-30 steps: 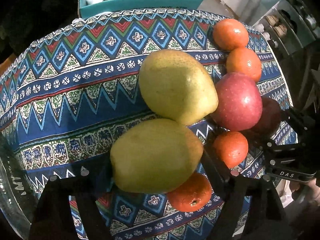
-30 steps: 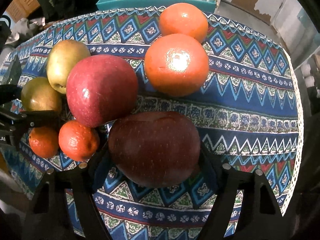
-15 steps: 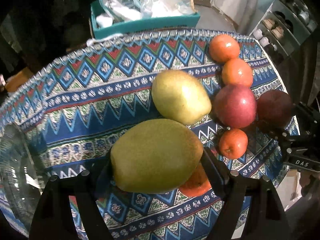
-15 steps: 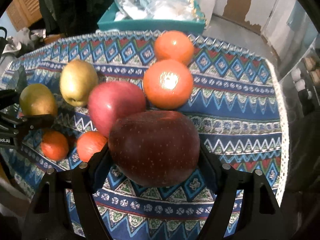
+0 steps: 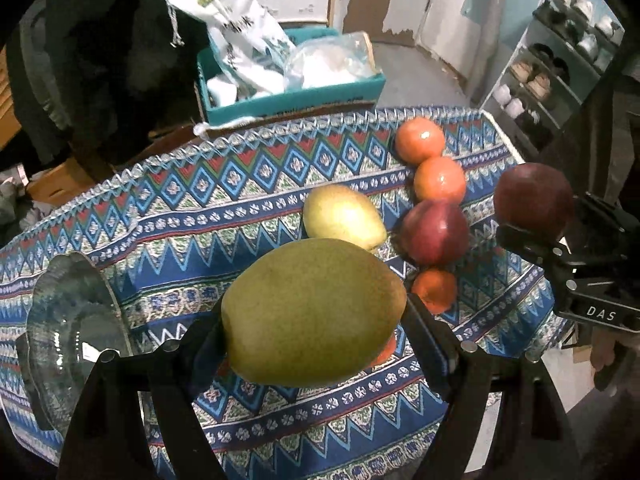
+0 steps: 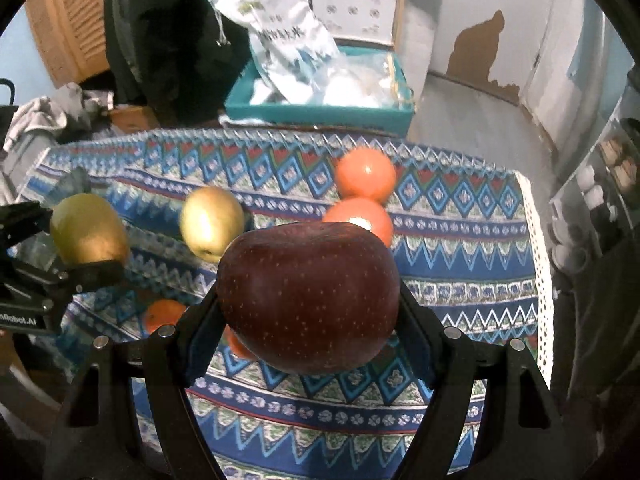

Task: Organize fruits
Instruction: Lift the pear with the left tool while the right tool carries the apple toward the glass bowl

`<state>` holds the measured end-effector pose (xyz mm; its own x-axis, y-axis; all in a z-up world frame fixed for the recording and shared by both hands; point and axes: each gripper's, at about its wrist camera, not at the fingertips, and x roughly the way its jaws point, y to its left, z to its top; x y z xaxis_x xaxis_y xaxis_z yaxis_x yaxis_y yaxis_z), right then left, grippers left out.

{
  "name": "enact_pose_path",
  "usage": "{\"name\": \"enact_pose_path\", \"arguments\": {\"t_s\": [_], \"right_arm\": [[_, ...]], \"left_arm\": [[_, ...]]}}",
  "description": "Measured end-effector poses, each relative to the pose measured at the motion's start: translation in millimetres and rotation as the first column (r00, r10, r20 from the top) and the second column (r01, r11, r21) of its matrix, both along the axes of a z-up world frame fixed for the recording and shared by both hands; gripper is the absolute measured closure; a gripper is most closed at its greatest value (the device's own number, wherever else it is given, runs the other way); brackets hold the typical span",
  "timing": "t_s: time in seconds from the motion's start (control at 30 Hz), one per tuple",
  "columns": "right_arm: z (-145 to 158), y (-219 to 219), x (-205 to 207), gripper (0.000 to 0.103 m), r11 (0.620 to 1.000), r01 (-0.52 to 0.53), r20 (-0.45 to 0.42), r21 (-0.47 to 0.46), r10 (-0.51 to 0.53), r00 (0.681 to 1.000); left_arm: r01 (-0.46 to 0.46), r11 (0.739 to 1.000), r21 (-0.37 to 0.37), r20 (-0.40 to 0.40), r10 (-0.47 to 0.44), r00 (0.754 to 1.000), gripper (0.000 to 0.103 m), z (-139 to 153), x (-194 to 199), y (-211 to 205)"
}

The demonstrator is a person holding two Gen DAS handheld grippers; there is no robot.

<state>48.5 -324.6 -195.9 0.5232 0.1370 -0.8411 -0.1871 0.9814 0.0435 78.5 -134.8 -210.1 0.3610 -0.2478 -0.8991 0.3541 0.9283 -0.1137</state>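
Pear (image 5: 314, 312) clamped left tongs (image 5: 314, 332); apple (image 6: 310, 300) right tongs (image 6: 310, 320).

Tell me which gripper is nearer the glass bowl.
Left. The left gripper, holding a pear, is beside the glass bowl; the right gripper, holding a dark apple, is across the table.

Bare patterned blue tablecloth (image 5: 192, 240) lies between the clear glass bowl (image 5: 72, 320) at its left edge and the clustered fruit: yellow-green pear (image 5: 342, 216), red apple (image 5: 434, 232), orange tangerines (image 5: 420, 140). Behind the table, a teal cardboard box (image 5: 292, 100) stands.
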Motion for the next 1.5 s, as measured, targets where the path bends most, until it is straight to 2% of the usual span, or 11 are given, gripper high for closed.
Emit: {"name": "enact_pose_path", "arguments": {"t_s": [0.3, 0.77, 1.1, 1.5], "right_arm": [[39, 26, 1, 0.025, 0.998, -0.052, 0.094, 0.044, 0.047, 0.994], [89, 75, -6, 0.025, 0.983, -0.153, 0.187, 0.098, 0.133, 0.973], [111, 118, -8, 0.025, 0.965, -0.236, 0.216, 0.117, 0.207, 0.954], [112, 173, -1, 0.025, 0.937, -0.322, 0.203, 0.135, 0.291, 0.935]], "left_arm": [[-0.027, 1.0, -0.015, 0.11, 0.029, 0.993, 0.019, 39, -16, 21], [-0.07, 0.997, -0.042, 0.213, 0.077, 0.974, 0.019, 84, -36, 60], [-0.124, 0.991, -0.06, 0.232, 0.134, 0.964, 0.019, 97, -42, 98], [-0.225, 0.97, -0.089, 0.207, 0.239, 0.949, 0.019, 97, -41, 159]]}}
